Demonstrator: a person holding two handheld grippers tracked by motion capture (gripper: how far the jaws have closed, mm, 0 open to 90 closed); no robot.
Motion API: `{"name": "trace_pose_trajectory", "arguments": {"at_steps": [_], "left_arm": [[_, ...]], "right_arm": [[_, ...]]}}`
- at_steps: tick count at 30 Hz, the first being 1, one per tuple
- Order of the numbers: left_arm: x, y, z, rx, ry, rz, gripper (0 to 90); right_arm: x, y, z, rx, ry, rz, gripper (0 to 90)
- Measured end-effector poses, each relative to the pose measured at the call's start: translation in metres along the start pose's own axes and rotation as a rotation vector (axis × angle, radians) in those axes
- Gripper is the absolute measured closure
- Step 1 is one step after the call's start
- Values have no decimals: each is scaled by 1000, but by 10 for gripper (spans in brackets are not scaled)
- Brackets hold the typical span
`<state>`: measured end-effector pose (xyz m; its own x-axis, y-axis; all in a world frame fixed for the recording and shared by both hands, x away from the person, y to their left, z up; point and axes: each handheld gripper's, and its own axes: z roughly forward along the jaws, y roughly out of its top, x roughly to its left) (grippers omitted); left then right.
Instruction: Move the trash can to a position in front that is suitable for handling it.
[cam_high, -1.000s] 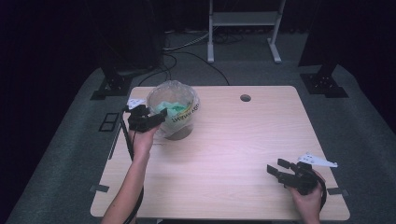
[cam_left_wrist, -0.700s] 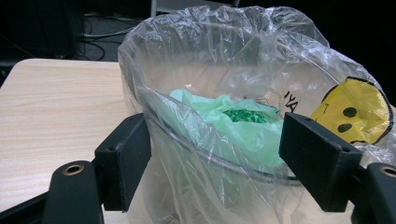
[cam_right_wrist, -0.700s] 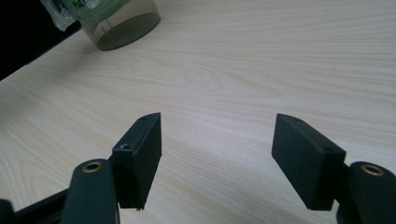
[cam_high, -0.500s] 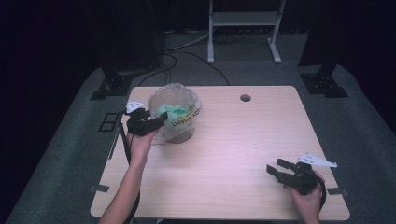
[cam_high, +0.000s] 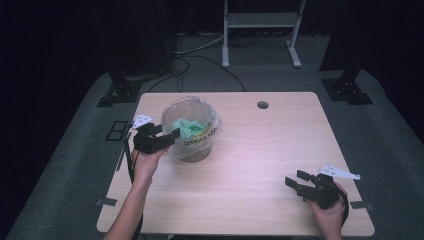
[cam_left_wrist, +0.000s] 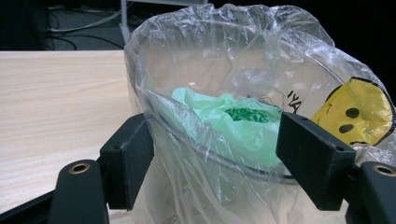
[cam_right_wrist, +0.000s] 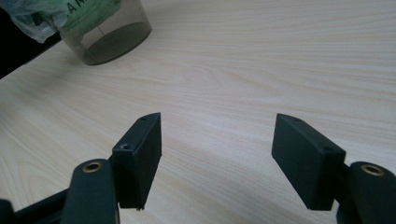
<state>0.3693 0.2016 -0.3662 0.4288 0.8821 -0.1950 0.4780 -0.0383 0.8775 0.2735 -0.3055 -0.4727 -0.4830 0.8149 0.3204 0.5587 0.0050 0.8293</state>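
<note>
Black capital letters run across the clear plastic bag (cam_high: 192, 127) lining the container near the table's (cam_high: 260, 165) rear left corner; in the high view they appear upside down and cannot be made out as words. The left gripper view catches "YA" on the bag (cam_left_wrist: 224, 93) beside a yellow smiley-face print (cam_left_wrist: 357, 112). The right gripper view shows the letters "A M" on it (cam_right_wrist: 79, 11).

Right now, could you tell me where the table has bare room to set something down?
The widest bare patch of the table lies between the bag-lined container and the right hand-held gripper, back to the cable hole. The front edge between the forearms is free too. It is crowded at the back left, where the left hand-held gripper sits against the bag.
</note>
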Motion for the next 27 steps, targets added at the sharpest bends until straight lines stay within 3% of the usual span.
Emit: {"name": "trace_pose_trajectory", "arguments": {"at_steps": [27], "left_arm": [[-14, -25, -44, 22, -85, 45, 269]], "right_arm": [[3, -2, 0, 3, -8, 0, 326]]}}
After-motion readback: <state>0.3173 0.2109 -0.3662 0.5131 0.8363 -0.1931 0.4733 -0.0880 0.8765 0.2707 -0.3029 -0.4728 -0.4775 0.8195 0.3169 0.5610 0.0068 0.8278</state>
